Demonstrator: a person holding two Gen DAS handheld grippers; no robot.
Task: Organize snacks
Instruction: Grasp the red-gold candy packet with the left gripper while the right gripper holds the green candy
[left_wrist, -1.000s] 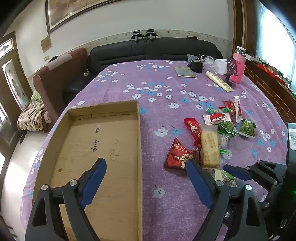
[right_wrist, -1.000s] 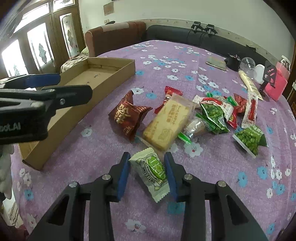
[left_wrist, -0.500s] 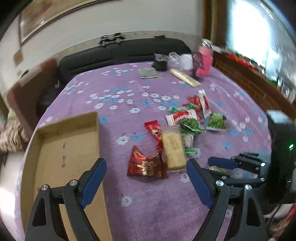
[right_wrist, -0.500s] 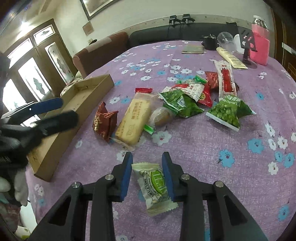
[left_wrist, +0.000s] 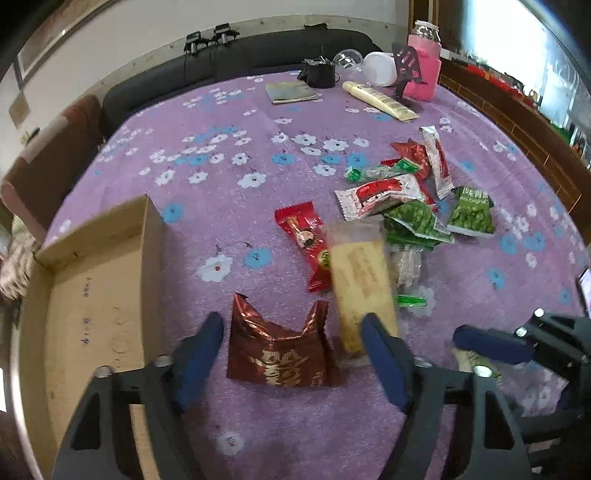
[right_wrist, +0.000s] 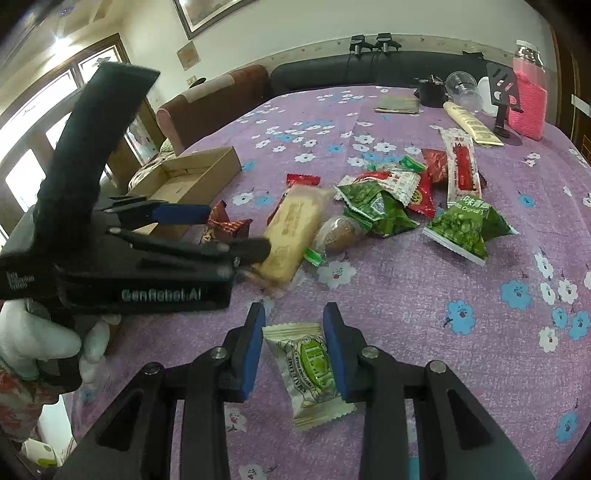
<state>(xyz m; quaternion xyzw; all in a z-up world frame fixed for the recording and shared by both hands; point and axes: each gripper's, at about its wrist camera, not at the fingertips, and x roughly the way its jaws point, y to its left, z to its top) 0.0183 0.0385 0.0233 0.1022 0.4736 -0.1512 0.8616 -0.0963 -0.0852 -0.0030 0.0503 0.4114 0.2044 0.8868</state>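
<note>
Between the blue pads of the right tongs (right_wrist: 293, 349) lies a cream-and-green candy packet (right_wrist: 308, 373), clamped or nearly so, just above the purple flowered surface (right_wrist: 424, 302). Its next move, I judge, is a carry left to the cardboard box (right_wrist: 188, 181). Spread wide, the left tongs (left_wrist: 291, 350) straddle a dark red foil packet (left_wrist: 280, 350) but are not closed on it. Close right lies a yellow biscuit pack (left_wrist: 362, 280), which could get pinched too; green pea bags (right_wrist: 461, 225) lie farther right.

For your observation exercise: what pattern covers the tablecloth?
The purple tablecloth carries white and blue flowers, clearest in the right wrist view.
</note>
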